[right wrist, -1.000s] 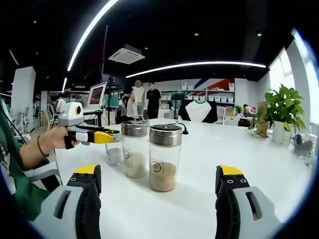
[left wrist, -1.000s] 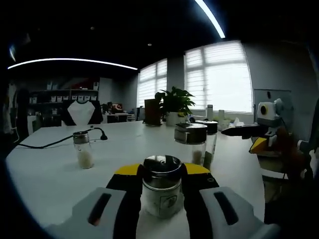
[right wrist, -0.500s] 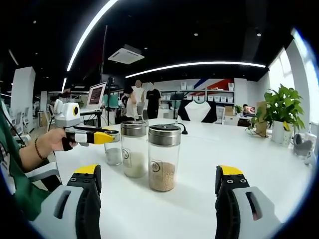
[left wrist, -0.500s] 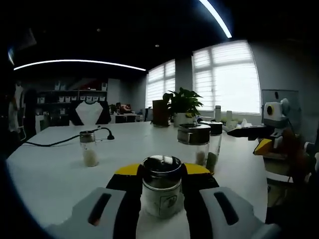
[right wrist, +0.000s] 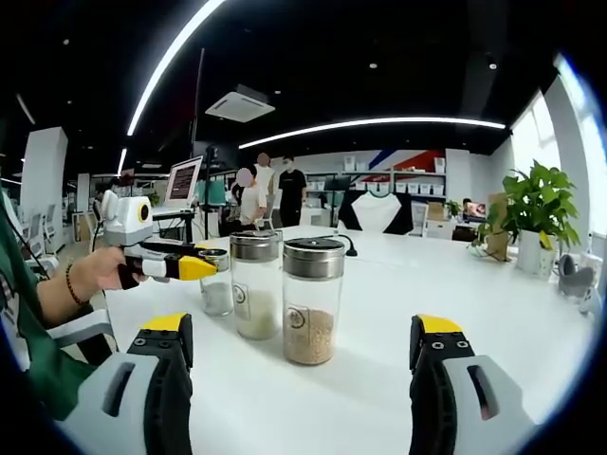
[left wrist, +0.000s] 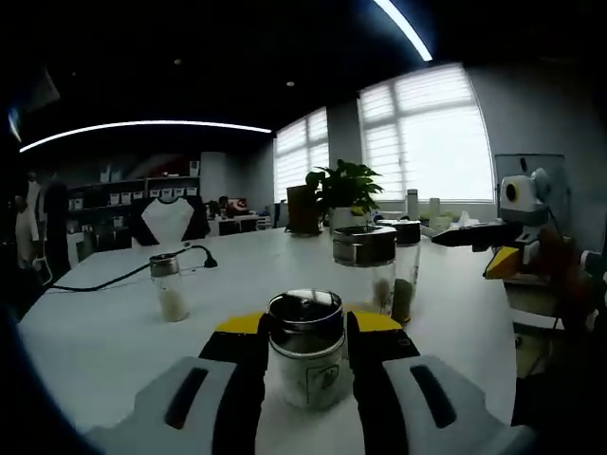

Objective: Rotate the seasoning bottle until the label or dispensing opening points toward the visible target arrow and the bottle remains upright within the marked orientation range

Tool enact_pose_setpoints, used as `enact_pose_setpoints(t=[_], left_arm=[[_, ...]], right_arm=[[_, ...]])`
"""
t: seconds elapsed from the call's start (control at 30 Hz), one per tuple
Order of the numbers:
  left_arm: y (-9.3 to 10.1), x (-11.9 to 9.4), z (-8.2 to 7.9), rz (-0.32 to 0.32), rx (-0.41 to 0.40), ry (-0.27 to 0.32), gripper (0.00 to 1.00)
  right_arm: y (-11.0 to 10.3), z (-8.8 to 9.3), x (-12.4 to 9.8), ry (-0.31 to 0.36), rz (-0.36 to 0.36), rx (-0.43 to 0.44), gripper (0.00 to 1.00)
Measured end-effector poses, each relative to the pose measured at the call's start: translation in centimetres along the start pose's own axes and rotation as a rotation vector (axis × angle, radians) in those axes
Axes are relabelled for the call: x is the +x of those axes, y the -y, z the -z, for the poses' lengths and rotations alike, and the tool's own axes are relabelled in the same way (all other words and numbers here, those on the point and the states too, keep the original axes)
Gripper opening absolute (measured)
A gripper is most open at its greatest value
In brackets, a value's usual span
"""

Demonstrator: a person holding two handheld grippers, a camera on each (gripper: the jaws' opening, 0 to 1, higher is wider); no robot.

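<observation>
table (left wrist: pixel 95 332): hand-held gripper (left wrist: pixel 305 327) clamps bottle (left wrist: pixel 306 349).

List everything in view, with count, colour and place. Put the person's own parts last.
Seasoning bottles: four, clear glass with metal lids; one held, two standing side by side, one small apart.
Table: one, white, under the bottles.
Black cable: one, lying across the table.
Potted plant: one, green, at the table's far edge near the window.
Laptop: one, raised on a stand beyond the table.
People: standing at the back of the room.
Left gripper: grey, yellow-tipped, closed on a bottle.
Right gripper: same colours, open, short of the two bottles.
Hand: on the left gripper's handle.
</observation>
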State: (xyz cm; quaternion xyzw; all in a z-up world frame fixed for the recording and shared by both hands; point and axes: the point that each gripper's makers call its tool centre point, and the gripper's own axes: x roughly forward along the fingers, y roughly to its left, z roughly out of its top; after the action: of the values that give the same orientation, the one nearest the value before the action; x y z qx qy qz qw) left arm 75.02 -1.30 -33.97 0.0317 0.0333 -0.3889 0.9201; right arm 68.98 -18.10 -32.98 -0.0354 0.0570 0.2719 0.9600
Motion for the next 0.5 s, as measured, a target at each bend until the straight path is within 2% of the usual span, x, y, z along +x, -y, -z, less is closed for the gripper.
enact_pose_setpoints(t=[0.07, 0.13, 0.2, 0.27, 0.33, 0.4, 0.5], left_arm=[[-0.1, -0.1, -0.2, 0.007, -0.026, 0.015, 0.48], [-0.5, -0.4, -0.4, -0.001, -0.025, 0.026, 0.53], [-0.4, -0.5, -0.8, 0.015, -0.009, 0.042, 0.51], [-0.2, -0.6, -1.2, 0.045, -0.031, 0.066, 0.51], [0.3, -0.7, -1.5, 0.100, -0.081, 0.078, 0.50], [0.1, -1.0, -2.0, 0.125, -0.087, 0.108, 0.49], [-0.5, -1.1, -2.3, 0.149, -0.074, 0.100, 0.52]], right_arm=[[0.2, -0.1, -0.1, 0.003, 0.000, 0.003, 0.97], [0.3, 0.0, -0.1, 0.001, 0.006, -0.001, 0.97], [0.4, 0.0, -0.1, 0.000, 0.007, 0.002, 0.97], [0.2, 0.0, -0.1, -0.001, 0.006, 0.003, 0.97], [0.1, 0.1, -0.1, -0.003, 0.006, 0.001, 0.97], [0.0, 0.0, -0.1, -0.001, 0.004, 0.000, 0.97], [-0.1, 0.1, 0.0, -0.002, 0.000, 0.000, 0.97]])
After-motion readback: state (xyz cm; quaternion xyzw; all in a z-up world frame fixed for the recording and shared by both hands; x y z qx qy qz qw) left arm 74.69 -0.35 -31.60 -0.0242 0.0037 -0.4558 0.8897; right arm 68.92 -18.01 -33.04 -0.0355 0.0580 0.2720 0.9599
